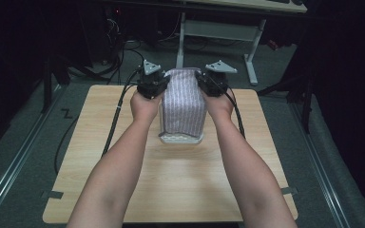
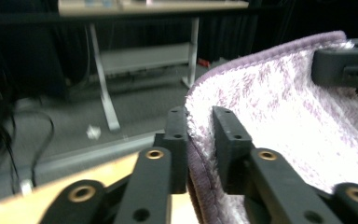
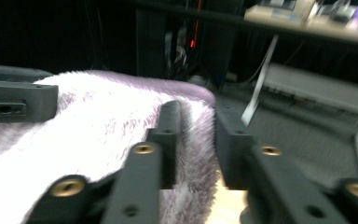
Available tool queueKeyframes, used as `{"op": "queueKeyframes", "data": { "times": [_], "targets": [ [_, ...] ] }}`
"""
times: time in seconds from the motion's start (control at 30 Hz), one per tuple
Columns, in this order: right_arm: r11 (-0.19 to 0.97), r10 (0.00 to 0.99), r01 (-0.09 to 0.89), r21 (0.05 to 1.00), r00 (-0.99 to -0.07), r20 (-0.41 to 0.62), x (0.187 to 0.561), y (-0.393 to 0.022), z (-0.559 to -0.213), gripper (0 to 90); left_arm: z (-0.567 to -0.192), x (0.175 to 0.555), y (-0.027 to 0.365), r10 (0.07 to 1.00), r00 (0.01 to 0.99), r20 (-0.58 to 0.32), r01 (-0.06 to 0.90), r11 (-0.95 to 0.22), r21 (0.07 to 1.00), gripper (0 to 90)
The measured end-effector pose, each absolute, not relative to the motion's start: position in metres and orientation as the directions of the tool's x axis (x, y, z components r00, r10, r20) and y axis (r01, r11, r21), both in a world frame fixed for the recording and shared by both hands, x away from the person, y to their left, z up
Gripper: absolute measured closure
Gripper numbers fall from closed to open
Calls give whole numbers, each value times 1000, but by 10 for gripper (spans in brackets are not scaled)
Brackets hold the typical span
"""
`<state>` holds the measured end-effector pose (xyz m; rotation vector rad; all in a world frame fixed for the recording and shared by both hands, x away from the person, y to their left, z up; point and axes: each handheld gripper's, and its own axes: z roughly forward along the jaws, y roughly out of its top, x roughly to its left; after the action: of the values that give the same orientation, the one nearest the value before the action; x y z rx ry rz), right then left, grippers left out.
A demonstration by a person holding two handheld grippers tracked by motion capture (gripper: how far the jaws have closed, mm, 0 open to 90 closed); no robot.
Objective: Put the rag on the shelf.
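A purple-and-white striped towel (image 1: 184, 102) hangs stretched between my two grippers above the far middle of the wooden table (image 1: 123, 190). Its lower end rests bunched on the tabletop. My left gripper (image 1: 162, 81) is shut on the towel's upper left corner. In the left gripper view the towel (image 2: 279, 107) has its hem pinched between that gripper's (image 2: 199, 116) jaws, and the right gripper's jaw (image 2: 345, 67) shows farther off. My right gripper (image 1: 203, 80) is shut on the upper right corner. In the right gripper view the fluffy towel (image 3: 98, 121) edge sits inside that gripper (image 3: 198, 112).
Black cables (image 1: 116, 118) trail from the grippers across the table's left part and over its edge. Beyond the far edge stands a white-legged desk (image 1: 180, 42) on grey floor. Metal rails (image 1: 14, 166) run along the floor on both sides.
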<state>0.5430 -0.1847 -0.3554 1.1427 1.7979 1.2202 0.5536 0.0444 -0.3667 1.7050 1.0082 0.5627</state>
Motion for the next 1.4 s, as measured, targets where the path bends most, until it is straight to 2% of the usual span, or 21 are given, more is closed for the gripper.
{"op": "queueKeyframes", "data": {
  "times": [0.03,0.13,0.23,0.53,0.83,1.4],
  "targets": [
    [176,918,318,932,-394,-38,546,-185,-360,626,-368,555,45,835,539,-111,368,-115,923,613],
    [181,916,331,926,-400,-36,547,-185,-363,577,-370,553,49,829,550,-105,379,-136,915,585],
    [190,916,317,929,-399,-51,540,-187,-362,571,-369,547,53,828,551,-105,374,-133,918,547],
    [198,915,286,938,-398,-72,517,-195,-359,539,-357,523,55,826,558,-76,314,-125,941,512],
    [205,905,260,944,-417,-82,497,-200,-356,511,-350,501,66,829,557,-43,283,-141,949,514],
    [224,883,201,954,-457,-111,434,-203,-352,524,-358,451,101,819,574,-19,237,-144,961,519]
  ]
}}
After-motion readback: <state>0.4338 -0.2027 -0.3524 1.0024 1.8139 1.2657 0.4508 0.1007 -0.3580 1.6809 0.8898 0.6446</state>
